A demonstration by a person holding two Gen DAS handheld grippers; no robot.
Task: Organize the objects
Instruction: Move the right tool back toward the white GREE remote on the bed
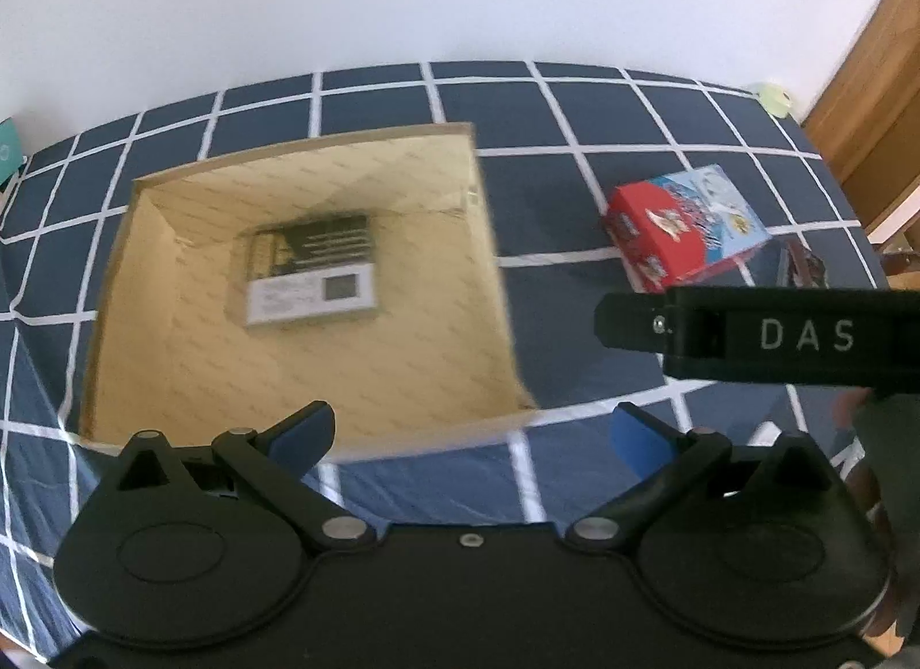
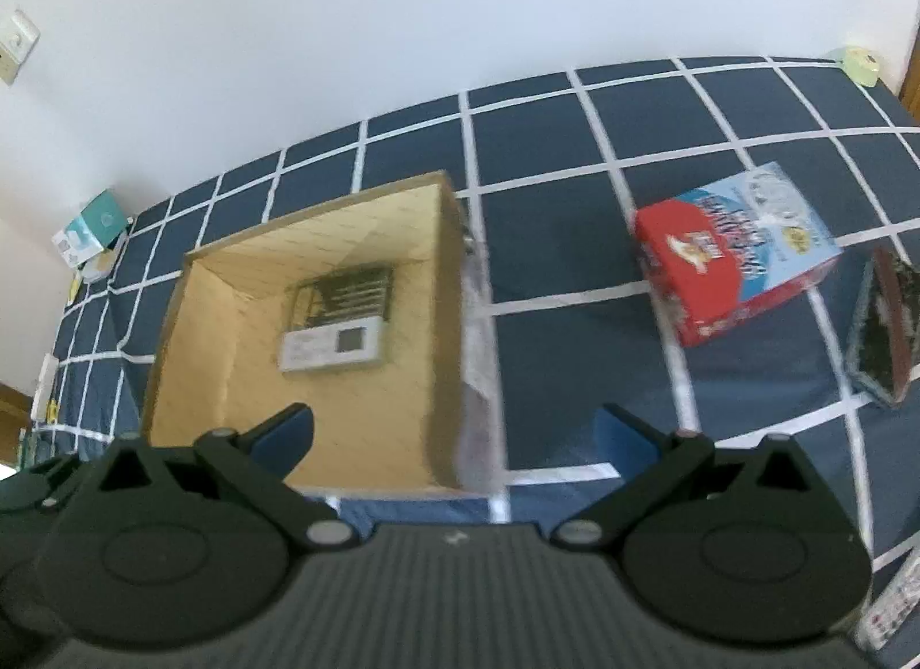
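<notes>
Both tongs spread wide, holding nothing: left gripper point(image 1: 468, 436), right gripper point(image 2: 454, 433). Red box point(image 2: 730, 252) lies well ahead-right of them; cardboard box point(image 2: 448, 324) just ahead.

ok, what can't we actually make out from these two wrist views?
- Print on the flat pack lying in the cardboard box: motion blur, both views.
- Dark packet right of the red and blue carton: blurred in the right wrist view, mostly hidden behind the right gripper's black body in the left wrist view.
- Pale item at the bedspread's far corner: too small.
</notes>
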